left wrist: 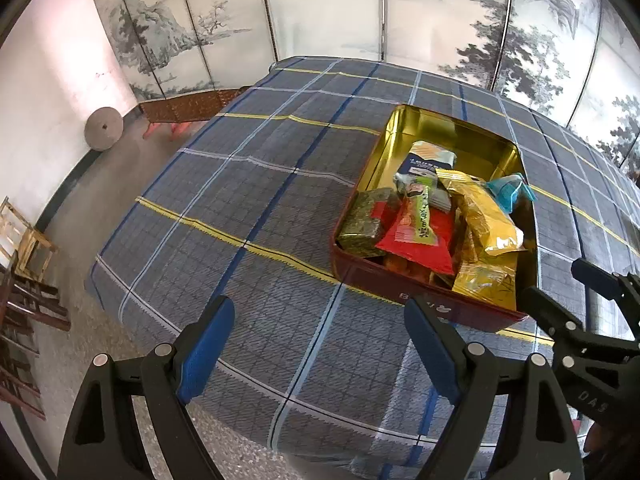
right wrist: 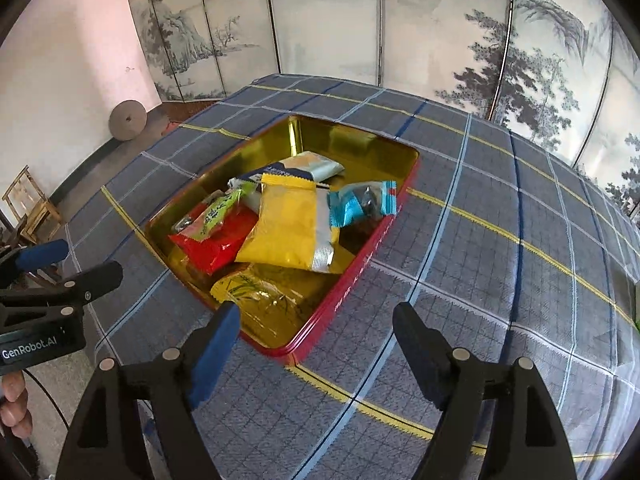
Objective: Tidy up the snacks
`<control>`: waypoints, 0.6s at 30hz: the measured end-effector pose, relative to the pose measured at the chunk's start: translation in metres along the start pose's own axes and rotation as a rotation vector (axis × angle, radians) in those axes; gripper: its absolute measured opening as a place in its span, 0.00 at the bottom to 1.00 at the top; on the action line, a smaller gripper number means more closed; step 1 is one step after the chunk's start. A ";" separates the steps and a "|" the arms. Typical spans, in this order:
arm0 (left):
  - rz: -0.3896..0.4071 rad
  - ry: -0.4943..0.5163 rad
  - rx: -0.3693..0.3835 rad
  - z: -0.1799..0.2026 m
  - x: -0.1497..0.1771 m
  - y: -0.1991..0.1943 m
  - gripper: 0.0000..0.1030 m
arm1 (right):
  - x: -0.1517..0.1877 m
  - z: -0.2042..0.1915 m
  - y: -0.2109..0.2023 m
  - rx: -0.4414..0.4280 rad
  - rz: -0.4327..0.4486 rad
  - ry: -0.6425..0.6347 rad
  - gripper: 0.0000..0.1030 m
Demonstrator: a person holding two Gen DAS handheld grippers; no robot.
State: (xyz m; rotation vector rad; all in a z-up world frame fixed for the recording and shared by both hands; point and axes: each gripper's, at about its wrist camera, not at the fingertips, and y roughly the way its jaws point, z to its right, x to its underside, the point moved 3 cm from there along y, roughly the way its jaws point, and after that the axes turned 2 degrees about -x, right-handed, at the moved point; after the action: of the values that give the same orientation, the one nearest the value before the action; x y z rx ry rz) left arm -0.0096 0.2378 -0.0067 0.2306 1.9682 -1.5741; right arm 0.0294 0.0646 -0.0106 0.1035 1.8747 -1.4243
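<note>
A red tin (left wrist: pixel 420 300) (right wrist: pixel 344 296) with a gold inside sits on the checked cloth and holds several snack packets. Among them are a yellow packet (right wrist: pixel 288 232) (left wrist: pixel 488 216), a red packet (right wrist: pixel 218 240) (left wrist: pixel 420 240), a blue packet (right wrist: pixel 360 202) (left wrist: pixel 510 192) and a dark green packet (left wrist: pixel 366 220). My left gripper (left wrist: pixel 320 340) hangs open over bare cloth, left of the tin's near corner. Just short of the tin's near rim, my right gripper (right wrist: pixel 316 336) stands open with nothing between its fingers.
The table (left wrist: pixel 240 208) is covered by a blue-grey checked cloth. A painted folding screen (right wrist: pixel 400 32) stands behind it. A round stone disc (left wrist: pixel 103 127) leans on the wall at the left, with wooden stools (left wrist: pixel 28 240) near it on the floor.
</note>
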 end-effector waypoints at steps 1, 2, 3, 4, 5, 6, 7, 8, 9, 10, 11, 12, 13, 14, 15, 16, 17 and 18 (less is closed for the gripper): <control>0.002 0.004 -0.001 0.001 0.000 0.000 0.82 | 0.001 0.000 0.000 0.003 -0.003 -0.002 0.78; 0.002 0.005 -0.001 0.002 0.000 0.000 0.82 | 0.002 -0.001 0.000 0.002 -0.005 -0.003 0.78; 0.003 0.008 0.000 0.004 0.000 -0.001 0.82 | 0.003 -0.001 0.000 -0.001 -0.007 -0.004 0.78; 0.003 0.009 0.001 0.005 -0.001 -0.001 0.82 | 0.003 -0.001 0.000 -0.003 -0.008 -0.004 0.78; 0.003 0.010 0.000 0.005 -0.001 -0.001 0.82 | 0.004 -0.001 0.000 -0.003 -0.010 -0.006 0.78; 0.002 0.011 -0.001 0.005 -0.001 -0.001 0.82 | 0.004 -0.002 0.000 -0.003 -0.012 -0.008 0.78; 0.001 0.011 0.001 0.005 -0.001 -0.001 0.82 | 0.005 -0.002 0.000 -0.005 -0.012 -0.010 0.78; 0.001 0.012 -0.001 0.005 -0.001 -0.001 0.82 | 0.004 -0.002 0.001 -0.005 -0.014 -0.013 0.78; 0.002 0.012 -0.006 0.005 -0.001 -0.001 0.82 | 0.005 -0.002 0.001 0.000 -0.017 -0.015 0.78; 0.001 0.012 -0.008 0.005 -0.001 -0.001 0.82 | 0.005 -0.002 0.001 0.000 -0.018 -0.016 0.78; 0.000 0.013 -0.007 0.006 -0.001 -0.001 0.82 | 0.005 -0.003 0.001 -0.005 -0.017 -0.015 0.78; 0.000 0.013 -0.007 0.006 -0.001 0.000 0.82 | 0.005 -0.002 0.001 -0.007 -0.017 -0.014 0.78; 0.000 0.013 -0.009 0.006 -0.001 0.000 0.82 | 0.005 -0.002 0.001 -0.005 -0.017 -0.013 0.78; 0.002 0.013 -0.009 0.006 -0.001 0.000 0.82 | 0.005 -0.002 0.001 -0.004 -0.017 -0.014 0.78; 0.002 0.014 -0.008 0.006 -0.001 0.000 0.82 | 0.006 -0.002 0.001 -0.005 -0.019 -0.014 0.78; 0.002 0.016 -0.009 0.007 -0.001 0.000 0.82 | 0.006 -0.001 0.001 -0.005 -0.020 -0.012 0.78; 0.002 0.015 -0.006 0.007 -0.001 0.000 0.82 | 0.006 -0.001 0.001 -0.004 -0.022 -0.012 0.78; 0.001 0.016 -0.002 0.009 -0.001 0.000 0.82 | 0.007 -0.001 0.002 -0.005 -0.024 -0.013 0.78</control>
State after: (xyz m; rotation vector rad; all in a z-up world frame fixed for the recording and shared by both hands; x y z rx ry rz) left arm -0.0059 0.2300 -0.0077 0.2444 1.9811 -1.5747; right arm 0.0250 0.0637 -0.0163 0.0698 1.8749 -1.4333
